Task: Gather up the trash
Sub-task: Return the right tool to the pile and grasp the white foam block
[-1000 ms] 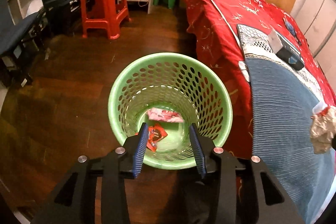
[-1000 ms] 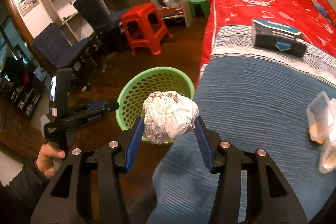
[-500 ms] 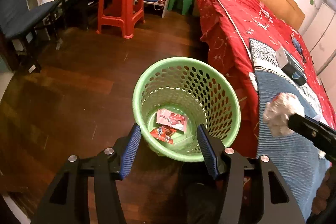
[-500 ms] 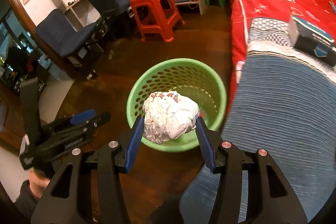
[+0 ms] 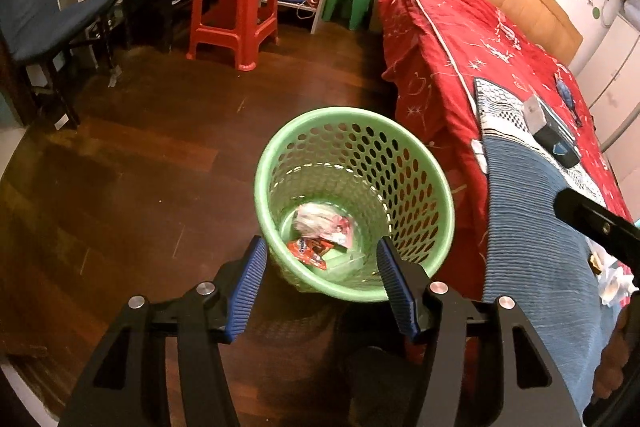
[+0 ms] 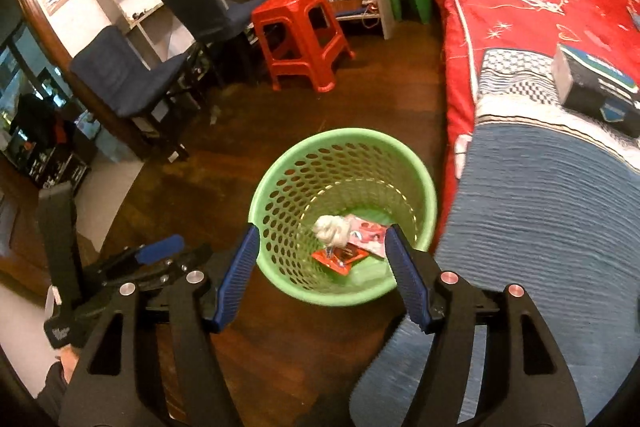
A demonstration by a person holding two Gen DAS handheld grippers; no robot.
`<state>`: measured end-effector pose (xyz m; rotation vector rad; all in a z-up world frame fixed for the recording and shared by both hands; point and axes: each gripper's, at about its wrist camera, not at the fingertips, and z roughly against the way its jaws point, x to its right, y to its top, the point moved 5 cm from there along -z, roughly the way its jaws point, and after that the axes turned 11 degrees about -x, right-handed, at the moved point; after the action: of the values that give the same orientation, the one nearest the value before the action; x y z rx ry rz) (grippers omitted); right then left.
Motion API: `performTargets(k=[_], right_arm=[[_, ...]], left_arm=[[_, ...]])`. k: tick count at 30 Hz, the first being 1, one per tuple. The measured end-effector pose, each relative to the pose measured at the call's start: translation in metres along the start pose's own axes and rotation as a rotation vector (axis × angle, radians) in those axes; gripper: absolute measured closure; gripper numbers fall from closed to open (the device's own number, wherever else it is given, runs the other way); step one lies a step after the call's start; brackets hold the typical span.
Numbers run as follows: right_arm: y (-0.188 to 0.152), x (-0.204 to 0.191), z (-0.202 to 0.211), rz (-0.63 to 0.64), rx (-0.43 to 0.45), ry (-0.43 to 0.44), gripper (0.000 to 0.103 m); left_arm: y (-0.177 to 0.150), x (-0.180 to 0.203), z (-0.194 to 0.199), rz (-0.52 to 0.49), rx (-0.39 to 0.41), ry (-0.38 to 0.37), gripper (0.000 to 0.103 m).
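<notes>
While both tools hang above the floor, one green basket [image 6: 424, 187] stands on the dark wood, just beside the bed [image 6: 540, 195]. The right gripper [image 6: 320, 267] is spread wide with nothing between its two blue fingers [image 6: 236, 275]. The left gripper [image 5: 320, 285] is spread wide too, and it holds nothing. Three bits of trash lie at the bottom of the basket: one white paper ball [image 6: 332, 230], one pink wrapper [image 6: 366, 233] and one red wrapper [image 6: 340, 258]. The ball rests on the pink wrapper. On the bed sits one dark box [image 6: 592, 91]. Farther back stand one red stool [image 5: 236, 11], one small green stool [image 5: 346, 5] and two blue chairs
</notes>
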<state>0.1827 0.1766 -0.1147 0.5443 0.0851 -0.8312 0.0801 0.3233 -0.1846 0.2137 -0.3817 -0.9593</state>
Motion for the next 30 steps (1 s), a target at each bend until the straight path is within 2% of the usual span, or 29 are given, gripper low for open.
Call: performTargets(k=[5, 12, 21, 30], right_arm=[[-0.02, 0.019, 0.026, -0.026, 0.034, -0.024, 0.036], [-0.058, 0.062, 0.074, -0.079, 0.1, -0.103, 0.031], [-0.117, 0.138, 0.144, -0.197, 0.188, -0.269, 0.025], [-0.172, 0.22, 0.213, -0.352, 0.286, -0.396, 0.021]], left_arm=[[-0.004, 0.018, 0.007, -0.028, 0.003, -0.013, 0.047], [-0.008, 0.056, 0.016, -0.091, 0.015, -0.036, 0.044], [-0.016, 0.113, 0.02, -0.18, 0.009, -0.075, 0.042], [-0.024, 0.158, 0.02, -0.251, -0.011, -0.097, 0.041]])
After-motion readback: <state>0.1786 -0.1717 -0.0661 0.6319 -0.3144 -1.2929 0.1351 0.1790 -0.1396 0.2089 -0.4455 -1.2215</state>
